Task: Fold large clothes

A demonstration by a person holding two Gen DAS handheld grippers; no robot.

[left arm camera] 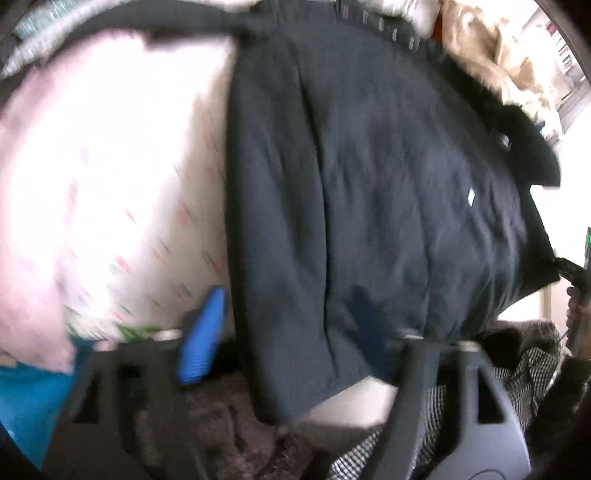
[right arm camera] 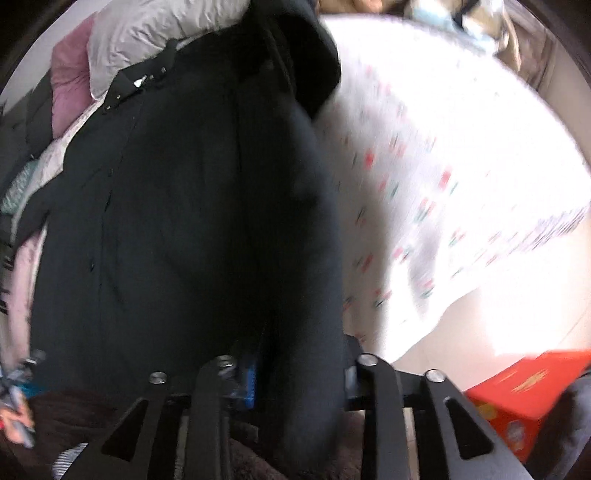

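The bed's white sheet with small pink and green printed marks point(left arm camera: 122, 192) is the largest thing in both views. Lying along it is a large dark navy padded coat point(left arm camera: 369, 206), spread flat from the near edge to the far side, with a row of metal snaps along its far edge and a small pale diamond-shaped tag on its cloth; any writing on the tag is too small and blurred to read. In the right wrist view the same coat fills the left and middle, the sheet bright to its right.

At the far side lie a grey quilted puffy garment point(right arm camera: 147, 33) and a tan crumpled cloth point(left arm camera: 491, 48). A pale pink blanket point(left arm camera: 29, 236) lies at the left. Near the right, a red cardboard box point(right arm camera: 517, 398) with yellow print stands below the bed's edge; its print is unreadable and its contents hidden.

The left gripper point(left arm camera: 303, 354) has its jaws spread wide, nothing pinched, the coat's near hem between them. The right gripper point(right arm camera: 299, 373) has its jaws partly apart over the coat's near edge; whether they pinch cloth I cannot tell.
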